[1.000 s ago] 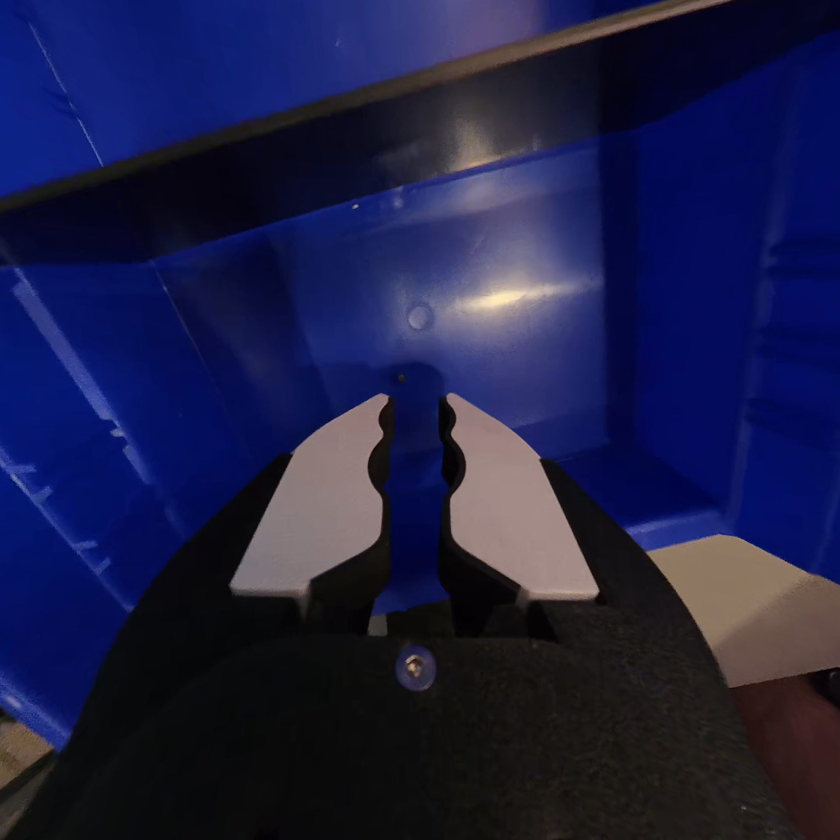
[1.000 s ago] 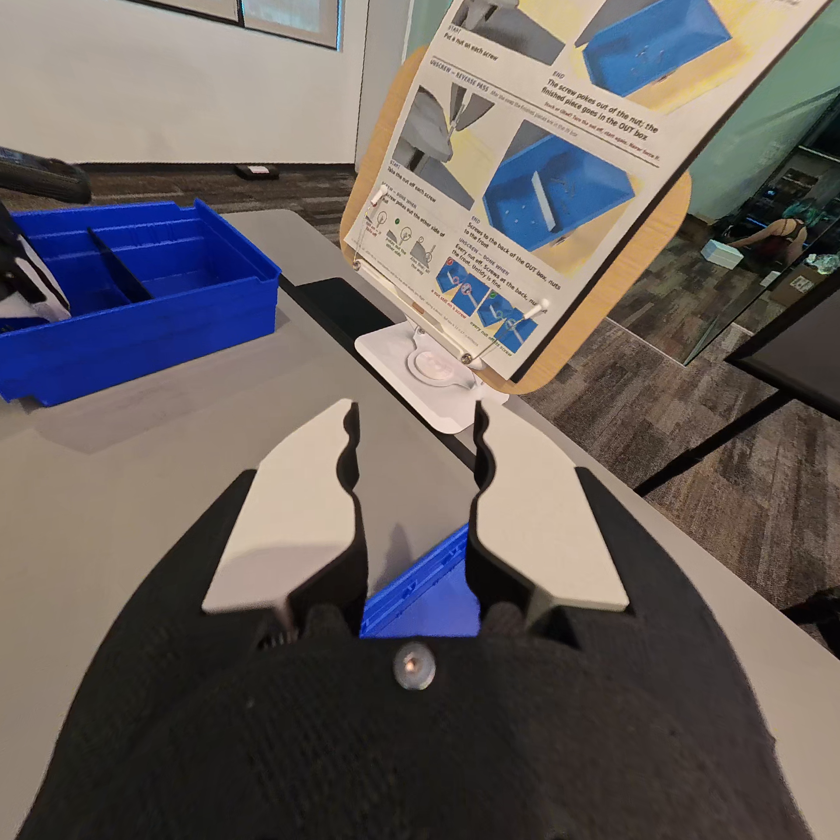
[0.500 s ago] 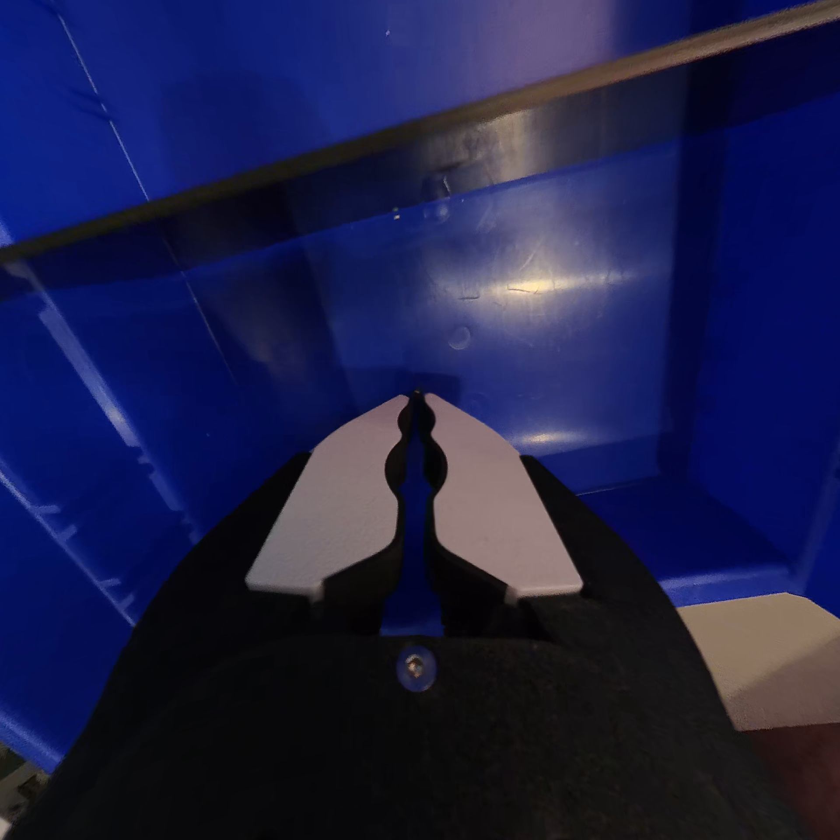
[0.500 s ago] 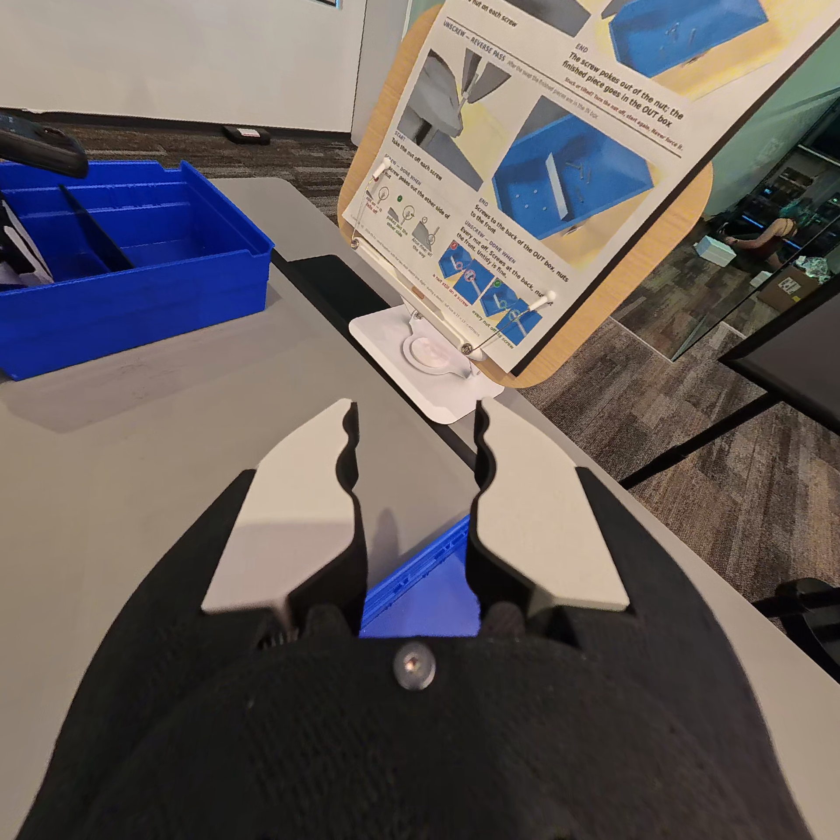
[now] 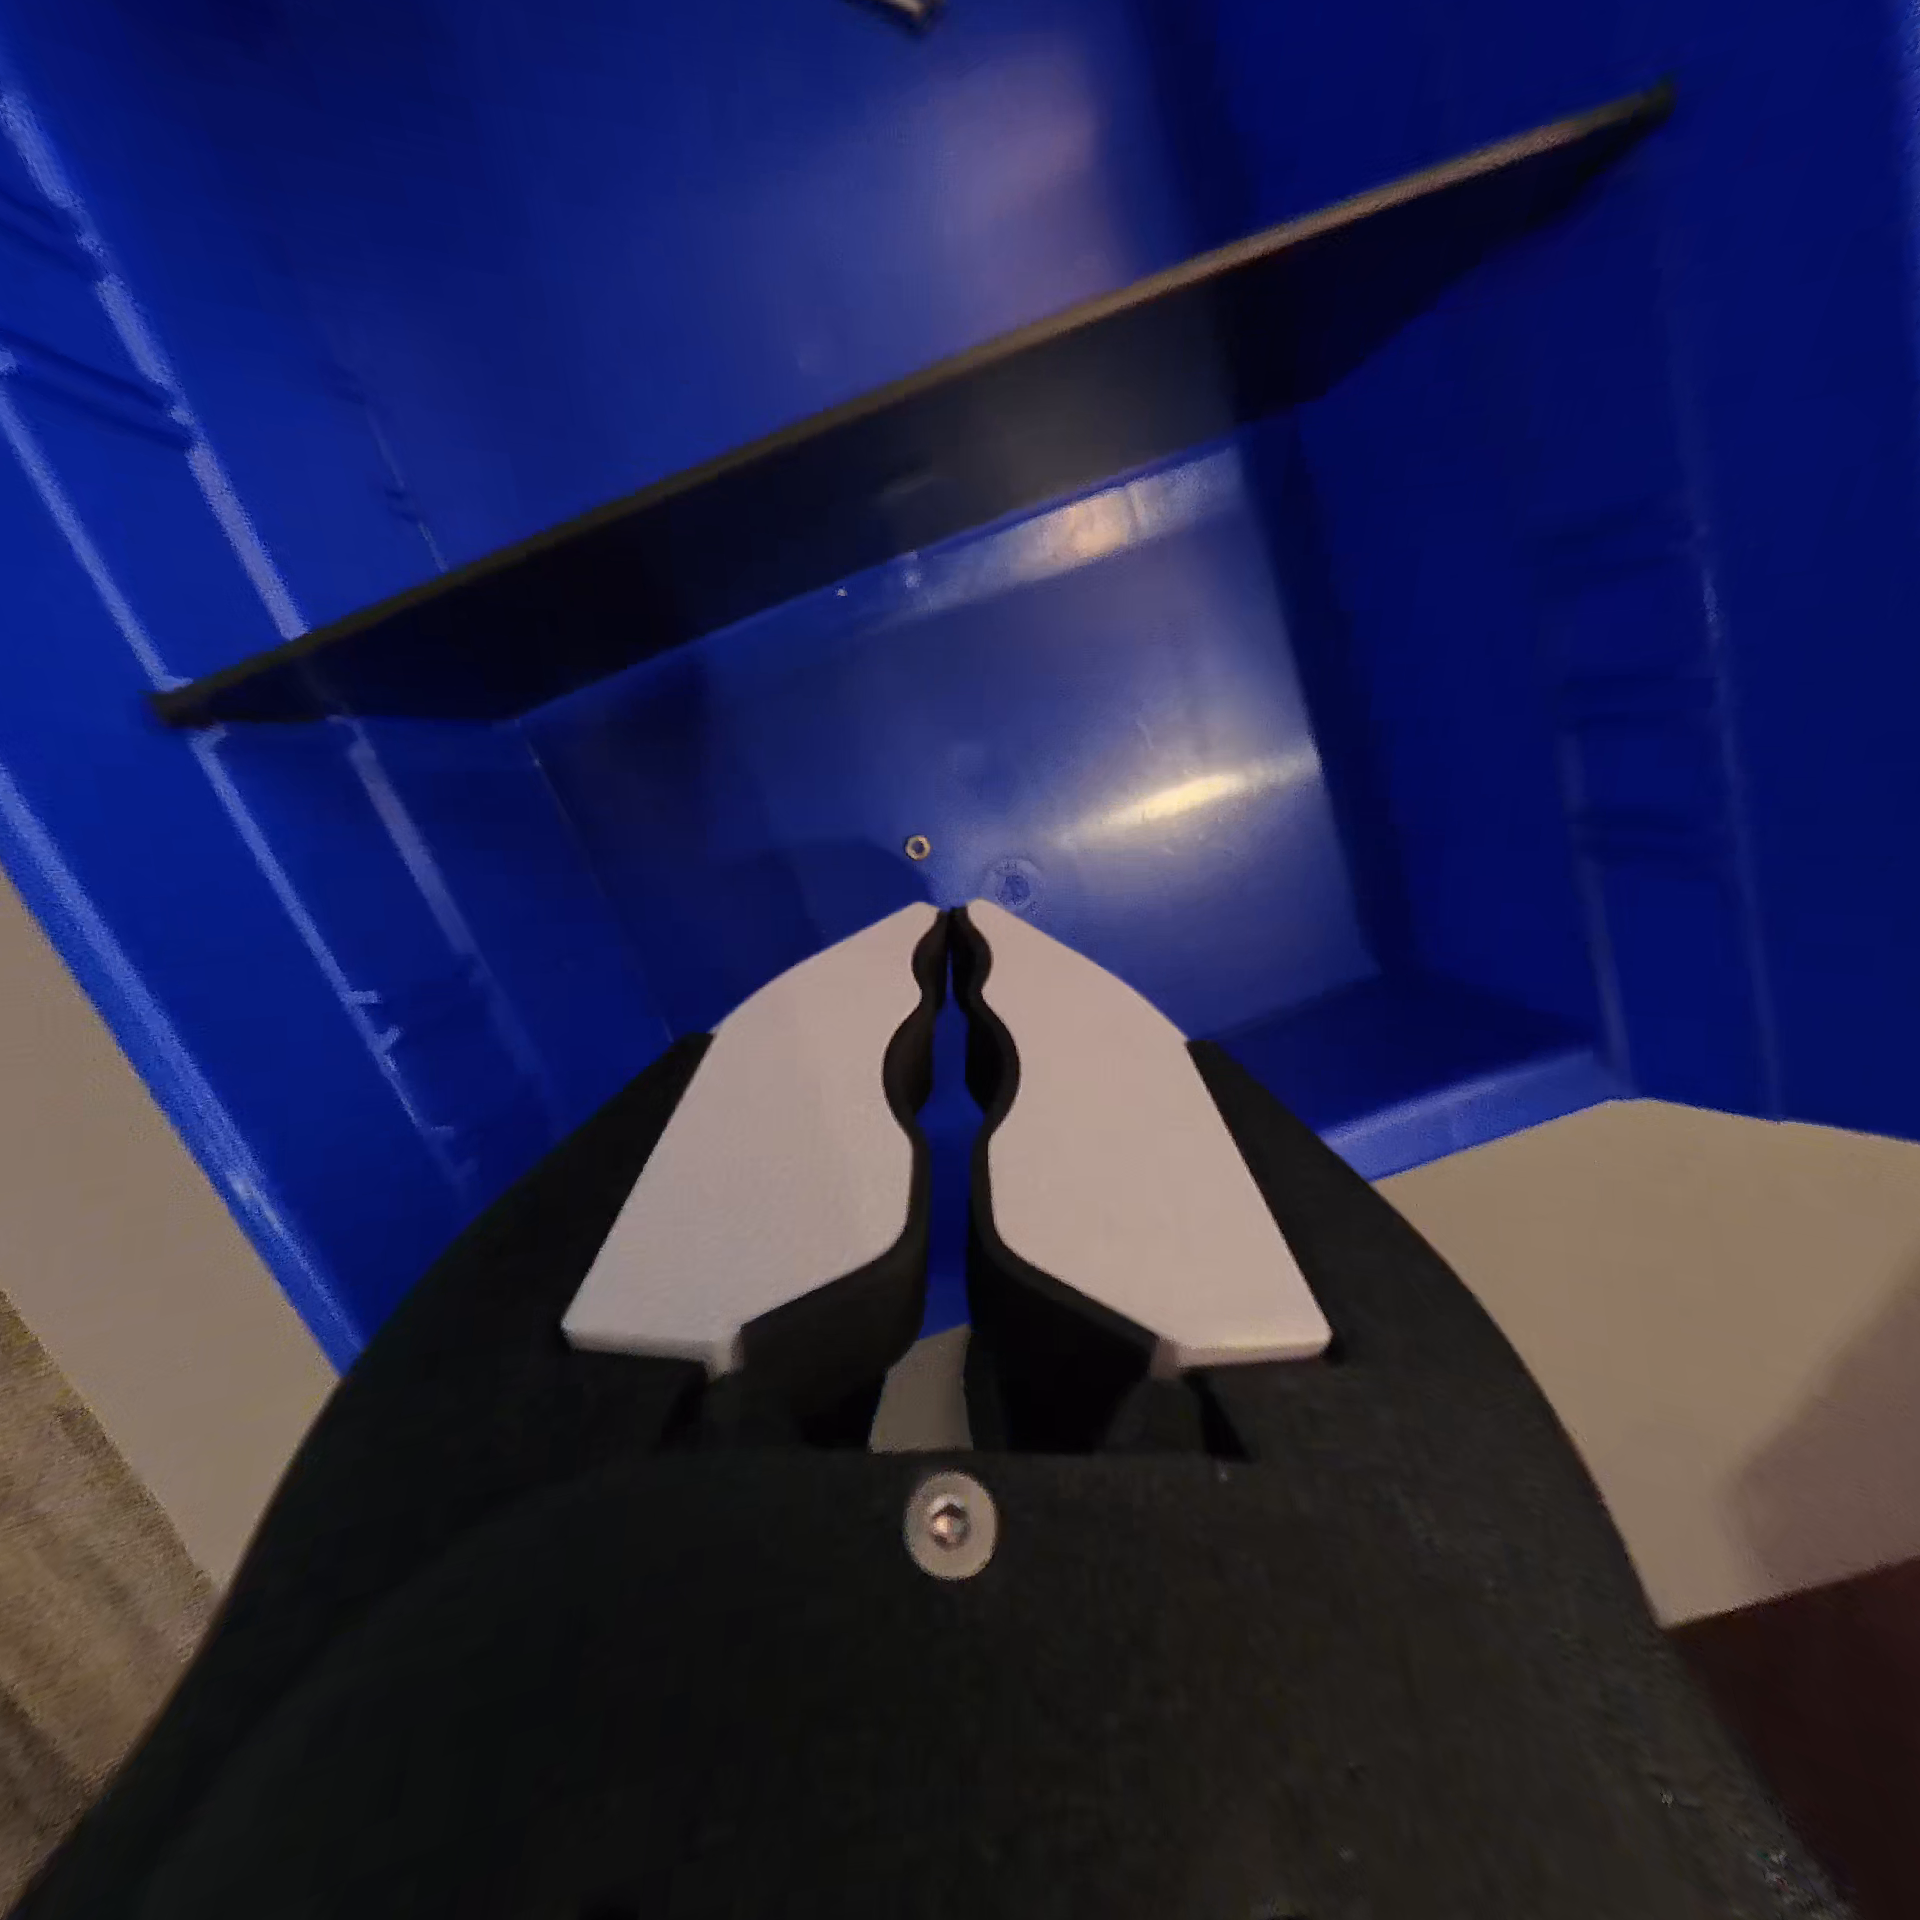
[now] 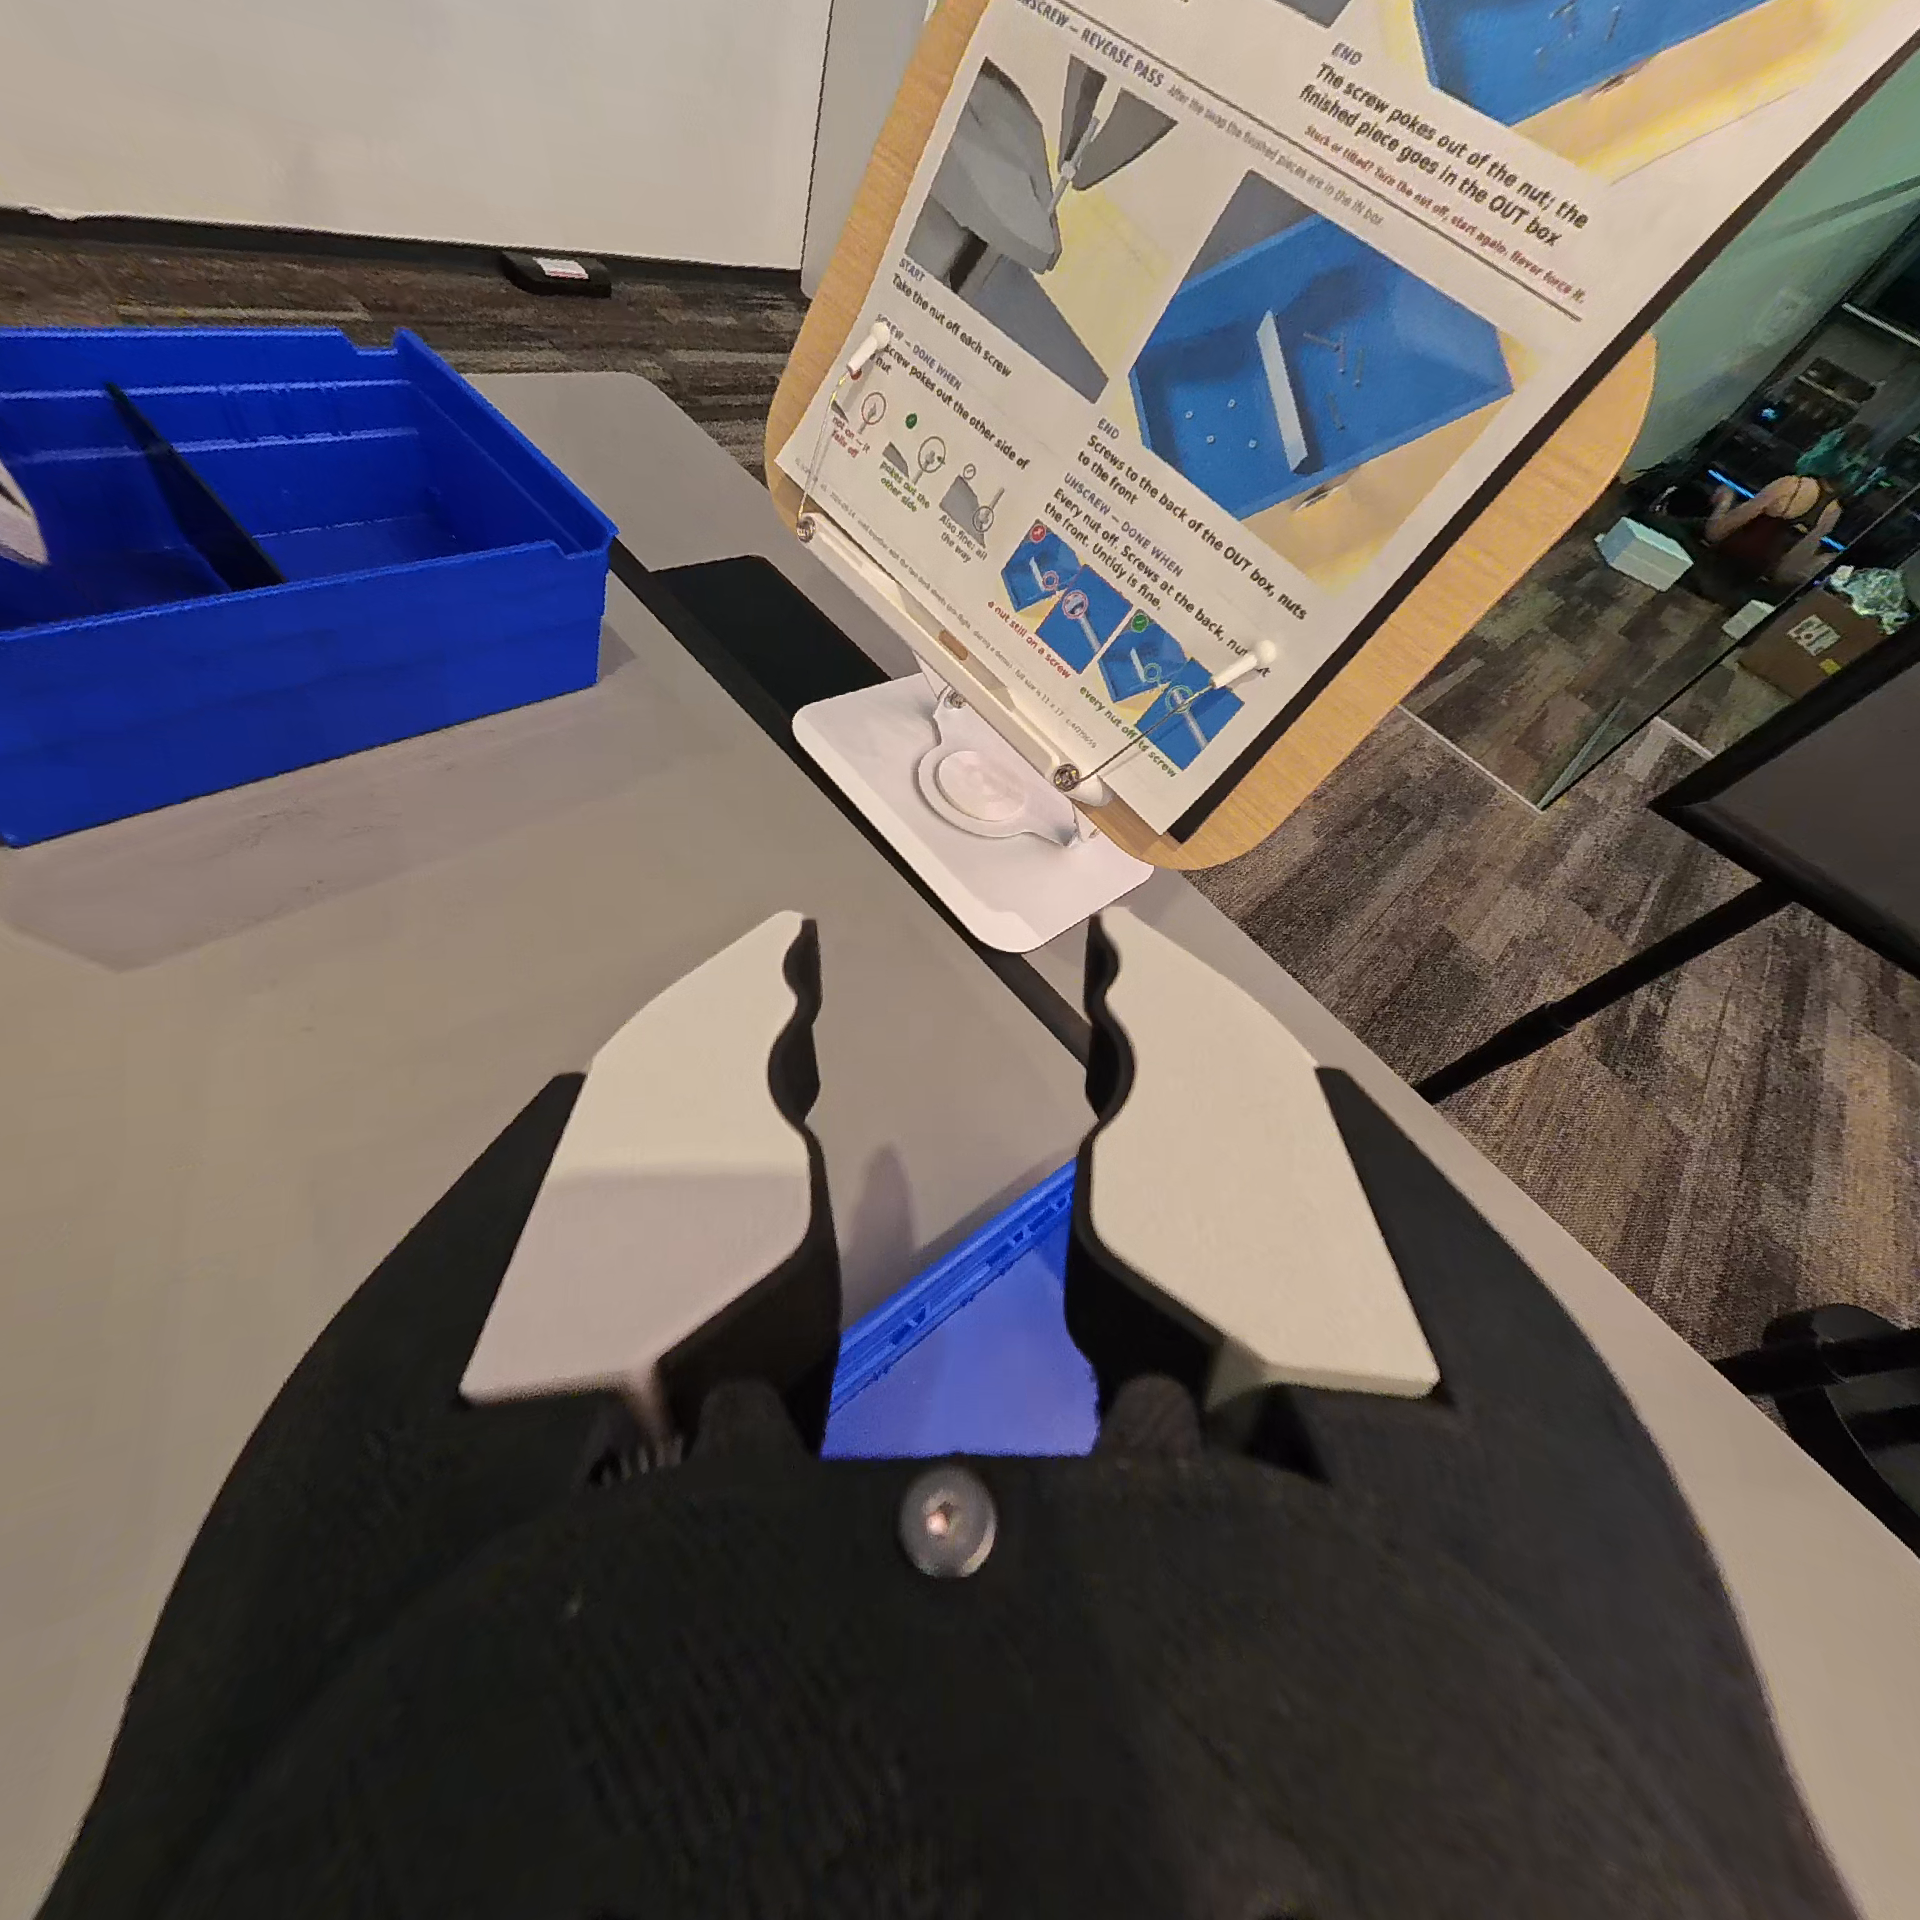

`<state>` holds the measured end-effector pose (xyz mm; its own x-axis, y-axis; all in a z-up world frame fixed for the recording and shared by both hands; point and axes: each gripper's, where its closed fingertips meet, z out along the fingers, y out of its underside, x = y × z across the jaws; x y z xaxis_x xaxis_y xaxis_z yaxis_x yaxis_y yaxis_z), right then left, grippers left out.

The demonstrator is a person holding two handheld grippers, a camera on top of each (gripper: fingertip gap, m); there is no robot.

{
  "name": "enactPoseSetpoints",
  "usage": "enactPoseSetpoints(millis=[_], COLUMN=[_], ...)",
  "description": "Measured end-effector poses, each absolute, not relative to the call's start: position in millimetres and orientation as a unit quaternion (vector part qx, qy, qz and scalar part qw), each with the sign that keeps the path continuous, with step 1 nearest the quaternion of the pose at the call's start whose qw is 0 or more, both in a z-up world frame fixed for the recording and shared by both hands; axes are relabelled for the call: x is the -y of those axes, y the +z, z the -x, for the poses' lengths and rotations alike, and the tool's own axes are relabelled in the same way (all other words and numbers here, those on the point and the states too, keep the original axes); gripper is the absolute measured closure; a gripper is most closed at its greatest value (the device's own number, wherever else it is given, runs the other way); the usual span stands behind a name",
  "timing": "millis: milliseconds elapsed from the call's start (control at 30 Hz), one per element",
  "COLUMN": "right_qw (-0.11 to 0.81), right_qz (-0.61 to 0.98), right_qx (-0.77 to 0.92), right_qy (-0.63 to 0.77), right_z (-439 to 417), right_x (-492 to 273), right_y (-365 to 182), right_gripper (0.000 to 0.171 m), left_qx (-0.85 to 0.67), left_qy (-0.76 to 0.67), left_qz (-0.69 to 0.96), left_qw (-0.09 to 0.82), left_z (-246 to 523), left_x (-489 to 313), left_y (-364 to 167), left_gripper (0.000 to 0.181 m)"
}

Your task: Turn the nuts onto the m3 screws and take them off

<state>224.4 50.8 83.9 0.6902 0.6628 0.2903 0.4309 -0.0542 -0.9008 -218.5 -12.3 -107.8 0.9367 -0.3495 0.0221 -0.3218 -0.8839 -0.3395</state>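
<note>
Grey surface [image 6: 312, 1039], blue bin [image 5: 1507, 312] on it. Left claw [image 5: 952, 912] is pinched closed over the bin's near section; can't tell if it's gripping anything. One nut [image 5: 916, 847] sits just beyond the tips. Right claw [image 6: 948, 940] hangs open. I'd reopen and come down straight.

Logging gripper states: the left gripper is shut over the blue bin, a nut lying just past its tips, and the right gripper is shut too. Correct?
No: the right gripper is open, jaws well apart above the grey table, as the right wrist view shows. The left gripper is shut over the blue bin, nut just past its tips.
</note>
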Motion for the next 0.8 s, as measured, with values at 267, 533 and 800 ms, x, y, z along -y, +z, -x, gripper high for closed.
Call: enactPoseSetpoints(millis=[267,533,800], right_qw=[0.566,0.561,0.546], right_qz=[0.721,0.726,0.736], right_qx=[0.39,0.389,0.393], right_qy=[0.086,0.086,0.069], right_z=[-221,-223,-224], right_x=[-52,-55,-59], right_y=[79,75,66], right_gripper=[0.121,0.121,0.12], left_qx=[-0.211,-0.222,-0.226], left_qy=[0.0,-0.007,-0.016], left_qz=[0.97,0.969,0.967], left_qw=[0.118,0.107,0.114], left_z=[220,221,220], left_x=[7,6,5], left_y=[-146,-155,-155], left_gripper=[0.17,0.165,0.167])
